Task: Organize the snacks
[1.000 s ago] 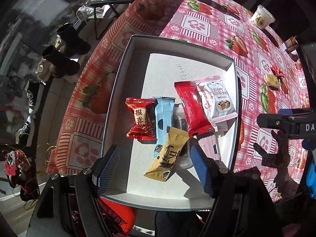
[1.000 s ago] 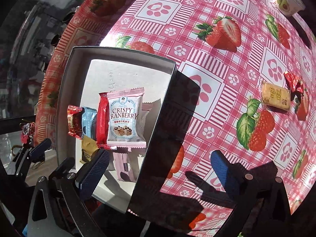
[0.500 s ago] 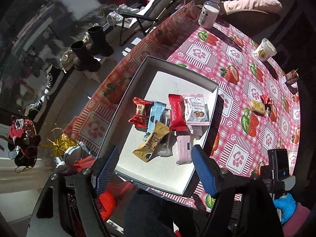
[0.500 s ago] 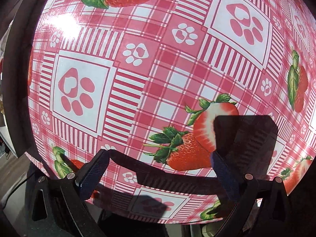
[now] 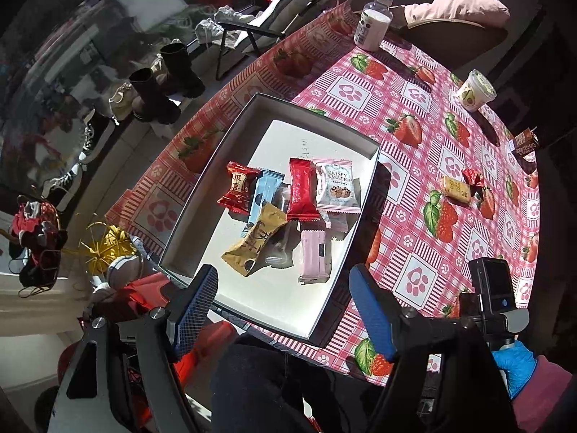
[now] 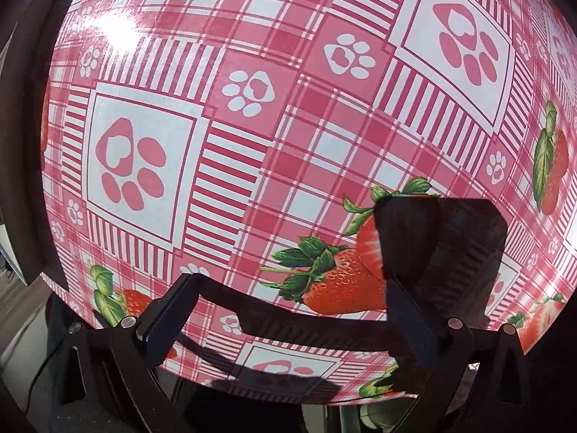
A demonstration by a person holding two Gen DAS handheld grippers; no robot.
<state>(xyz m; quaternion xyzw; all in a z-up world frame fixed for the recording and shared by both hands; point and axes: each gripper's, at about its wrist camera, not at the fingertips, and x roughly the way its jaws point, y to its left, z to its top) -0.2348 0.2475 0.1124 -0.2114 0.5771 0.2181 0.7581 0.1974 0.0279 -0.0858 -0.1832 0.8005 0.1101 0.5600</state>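
From the left wrist view, your left gripper (image 5: 283,310) hangs high over the near edge of a shallow white tray (image 5: 364,180), its blue pads spread wide with nothing between them. The tray sits on a desk (image 5: 414,195) covered in a pink strawberry-check cloth. Inside the tray, the snacks (image 5: 292,205) lie bunched in a loose, overlapping cluster toward its middle, so it seems most of the gathering is done. Two more remain well apart on the cloth to the right: a yellow biscuit pack (image 5: 456,189) and a red candy (image 5: 473,177) just beside it, likely the next to collect. A bottle (image 5: 373,21) and a cup (image 5: 476,90) stand at the far edge. At lower right, a blue-gloved hand (image 5: 514,364) holds the other tool.

From the right wrist view, your right gripper (image 6: 285,315) sits very close above bare cloth, fingers spread and empty. No snack shows here.
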